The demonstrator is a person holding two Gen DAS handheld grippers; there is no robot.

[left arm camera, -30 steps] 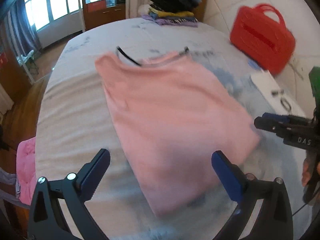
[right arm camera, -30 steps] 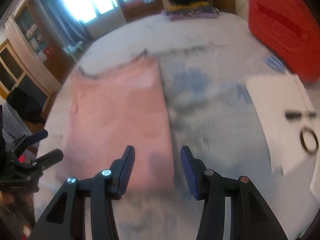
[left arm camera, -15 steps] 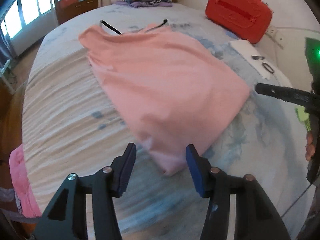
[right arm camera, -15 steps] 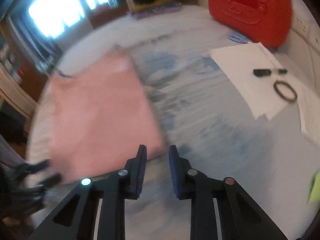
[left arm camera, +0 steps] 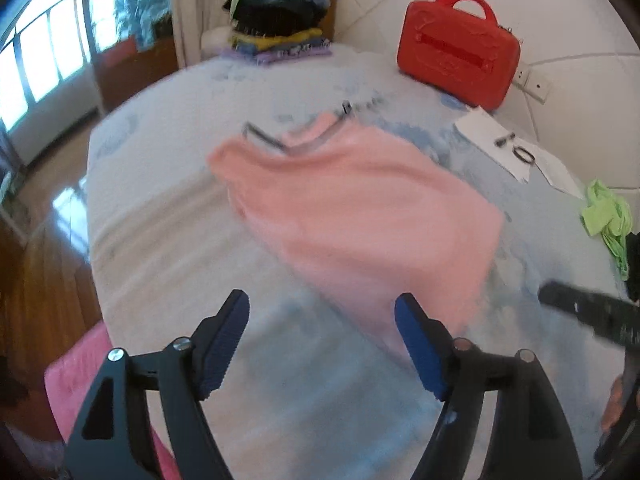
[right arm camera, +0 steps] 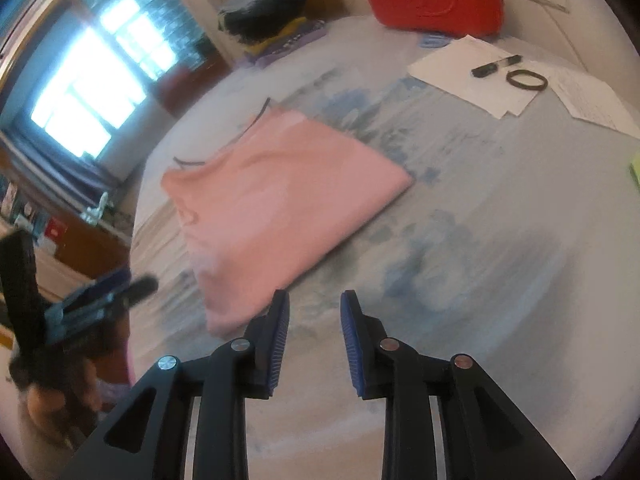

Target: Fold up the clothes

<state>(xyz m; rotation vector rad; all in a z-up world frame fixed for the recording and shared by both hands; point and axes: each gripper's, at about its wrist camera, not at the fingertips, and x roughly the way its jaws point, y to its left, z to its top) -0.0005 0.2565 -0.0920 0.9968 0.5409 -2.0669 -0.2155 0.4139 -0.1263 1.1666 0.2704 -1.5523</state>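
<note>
A pink knit top (left arm camera: 360, 216) lies flat on the bed (left arm camera: 168, 208), which is covered by a pale sheet with faded blue print. The top is folded into a rough rectangle, its smooth upper layer free of deep creases, and its thin black straps (left arm camera: 264, 136) curl out of the neckline at the far end. In the left wrist view it fills the middle of the frame, running from about 11 o'clock down toward 5 o'clock; motion blur softens its near edge. In the right wrist view the same top (right arm camera: 276, 208) sits left of centre, one near corner pointing toward 6 o'clock, just ahead of the claw tips.

The left claw (left arm camera: 322, 344) is spread wide, nothing between its blue pads (left arm camera: 416, 344), and hangs above the sheet short of the top's near edge. The right claw (right arm camera: 314, 336) is narrower, a modest gap between its pads, also gripping nothing.

At 12 o'clock a stack of folded dark and coloured clothes (left arm camera: 276, 28) rests at the far end of the bed. A red hard-shell carry case (left arm camera: 456, 52) stands at 1 o'clock. White paper sheets (right arm camera: 472, 76) with a black ring (right arm camera: 526, 80) lie at 2 o'clock, and a lime-green cloth (left arm camera: 606, 216) at 3 o'clock.
</note>
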